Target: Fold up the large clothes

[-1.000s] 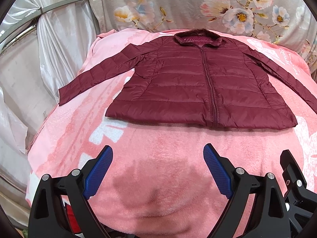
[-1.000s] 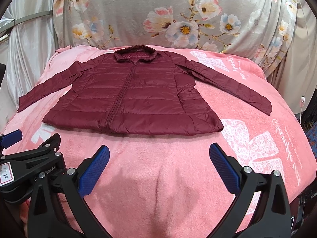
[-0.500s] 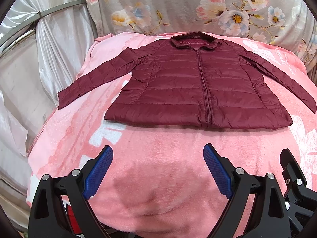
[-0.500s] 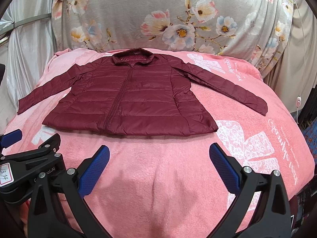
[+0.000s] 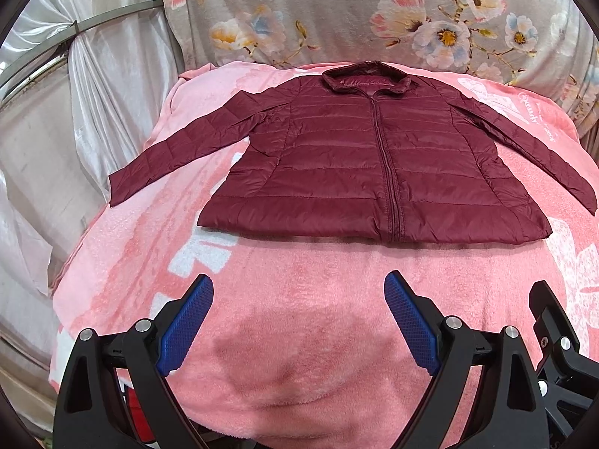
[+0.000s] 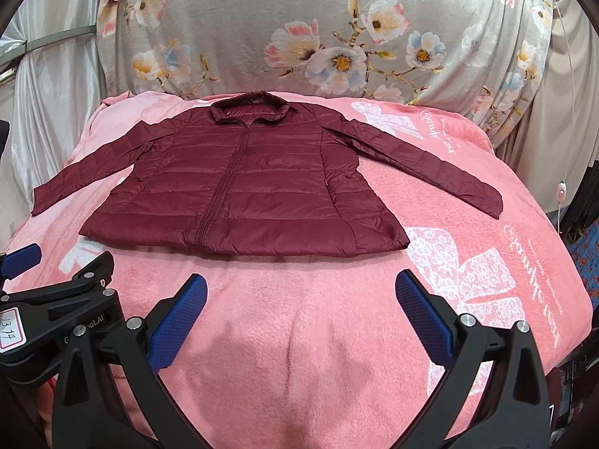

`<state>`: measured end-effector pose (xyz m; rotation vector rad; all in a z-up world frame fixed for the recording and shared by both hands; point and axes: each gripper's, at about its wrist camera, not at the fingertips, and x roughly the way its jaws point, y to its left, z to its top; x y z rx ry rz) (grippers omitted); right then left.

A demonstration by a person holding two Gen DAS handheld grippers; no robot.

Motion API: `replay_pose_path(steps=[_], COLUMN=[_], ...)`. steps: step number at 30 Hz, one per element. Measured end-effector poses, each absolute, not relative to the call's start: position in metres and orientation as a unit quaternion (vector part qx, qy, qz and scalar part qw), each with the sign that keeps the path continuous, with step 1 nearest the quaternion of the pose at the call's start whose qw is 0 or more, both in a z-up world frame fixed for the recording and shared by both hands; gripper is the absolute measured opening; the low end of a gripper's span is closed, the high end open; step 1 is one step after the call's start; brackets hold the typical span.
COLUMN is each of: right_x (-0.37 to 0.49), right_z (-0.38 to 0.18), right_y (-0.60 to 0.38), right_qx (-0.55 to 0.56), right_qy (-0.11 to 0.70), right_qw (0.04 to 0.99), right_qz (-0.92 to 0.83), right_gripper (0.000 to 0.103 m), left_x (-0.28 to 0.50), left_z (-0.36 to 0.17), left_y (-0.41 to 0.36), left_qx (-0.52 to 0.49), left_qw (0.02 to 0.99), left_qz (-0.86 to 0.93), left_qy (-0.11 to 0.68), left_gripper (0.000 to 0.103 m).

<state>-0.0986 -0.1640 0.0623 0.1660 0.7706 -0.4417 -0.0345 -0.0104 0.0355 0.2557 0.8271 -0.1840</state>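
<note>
Over the last second the maroon quilted puffer jacket (image 5: 374, 164) slides slightly lower in both wrist views and looms a little larger, so we read both grippers as tipping up and easing toward it; nothing on the pink fleece blanket (image 5: 299, 284) itself has shifted. For the task, that means we are only on the approach: the jacket lies zipped, front up, fully spread, with no fold made.

In the left view it fills the middle of the frame, collar at upper centre, the left sleeve (image 5: 179, 153) reaching to the left edge of the blanket. Our left gripper (image 5: 298, 299) hangs at the bottom of the frame with its blue pads wide apart and empty, the hem well clear of them. Our right gripper (image 6: 301, 295) is likewise spread and holds nothing, and the right sleeve (image 6: 423, 161) runs toward the right of its frame.
</note>
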Motion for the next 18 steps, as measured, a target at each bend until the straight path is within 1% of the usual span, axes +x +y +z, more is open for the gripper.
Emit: replay_pose_path(steps=[18], right_x=[-0.0971], right_z=[0.0605], right_y=[-0.1622], right_qx=[0.08], right_qy=[0.374], right_qw=[0.899], right_qz=[-0.213], right_gripper=[0.098], left_x=[-0.0335], left_z=[0.0356], left_y=[-0.0087], left_qx=[0.124], left_qw=[0.902], left_qz=[-0.089], left_qy=[0.403], left_gripper=[0.089])
